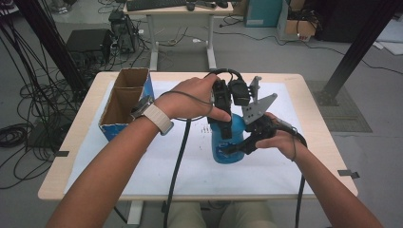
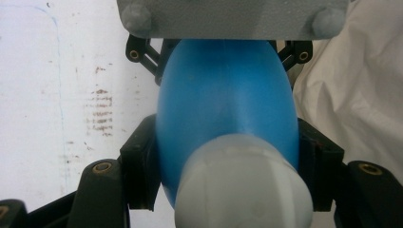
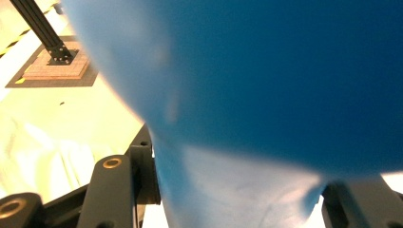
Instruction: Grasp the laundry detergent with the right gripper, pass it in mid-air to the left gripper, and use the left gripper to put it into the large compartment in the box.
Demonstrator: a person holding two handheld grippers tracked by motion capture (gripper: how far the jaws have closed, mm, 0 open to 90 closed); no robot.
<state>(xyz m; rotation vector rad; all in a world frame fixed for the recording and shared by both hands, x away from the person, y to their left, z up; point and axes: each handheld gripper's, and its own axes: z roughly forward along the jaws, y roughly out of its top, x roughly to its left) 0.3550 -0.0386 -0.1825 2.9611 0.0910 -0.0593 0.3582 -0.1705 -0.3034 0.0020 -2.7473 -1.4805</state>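
A blue bottle (image 1: 222, 153) with a white cap (image 2: 243, 186) stands on the white mat (image 1: 157, 156) in the middle of the table. My left gripper (image 1: 227, 124) comes down from above and is shut on the bottle (image 2: 223, 104) just below the cap, one black jaw on each side. My right gripper (image 1: 236, 146) reaches in from the right and is shut on the bottle (image 3: 266, 71) lower down. Its grey three-cornered plate (image 1: 259, 107) sticks up behind the bottle. Hands and grippers hide most of the bottle in the high view.
An open cardboard box (image 1: 124, 97) with a blue side stands at the table's left. The mat (image 2: 47, 95) carries faint brown marks left of the bottle. A black frame post (image 1: 354, 52) rises at the right, and a desk (image 1: 180, 9) and cables stand beyond the table's far edge.
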